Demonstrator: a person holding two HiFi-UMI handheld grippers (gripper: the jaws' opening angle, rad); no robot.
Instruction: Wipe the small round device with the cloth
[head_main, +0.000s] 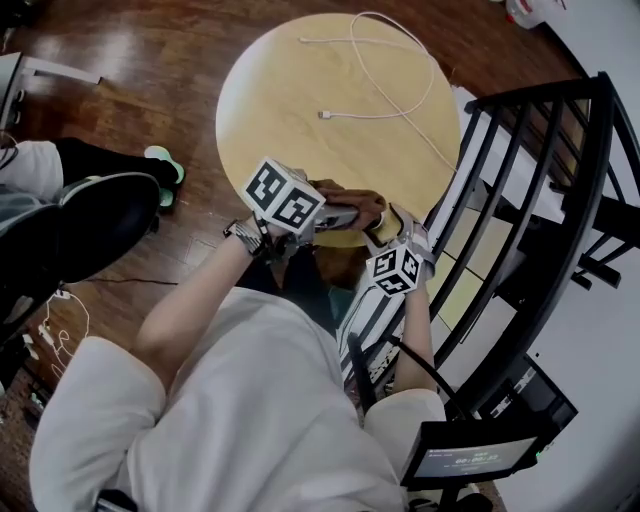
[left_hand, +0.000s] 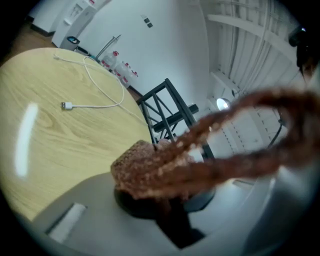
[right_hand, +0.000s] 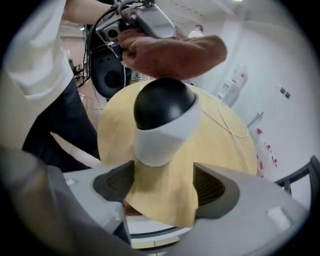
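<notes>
Two grippers are found close together at the near edge of the table (head_main: 300, 80). On the left, the left gripper (left_hand: 167, 195) is clenched on the cloth (left_hand: 150, 167). A brown, nubbly wad is pinched between its jaws, and loose folds, blurred in that view, are flung out past them. The cloth is held above the table's near edge. In the right gripper view it is seen right at the top of the device (right_hand: 162, 120), though it cannot be told whether it is pressed onto it. The device, a black dome on a pale band, appears to be stood on the table close to that edge. On the right, the right gripper (right_hand: 164, 182) is held with its jaws spread and nothing grasped. The device's base is framed just beyond the tips, nearest the left pad, and no contact can be made out. A cable (left_hand: 66, 105) is laid toward the table's far side, well apart from all this.

The device is judged to be unsecured. If a sideways stroke is made with the cloth, it could be tipped or pushed off the near edge. The loose folds could be snagged on the spread jaws. If the rounded band is squeezed near its base, the device could be popped out.
</notes>
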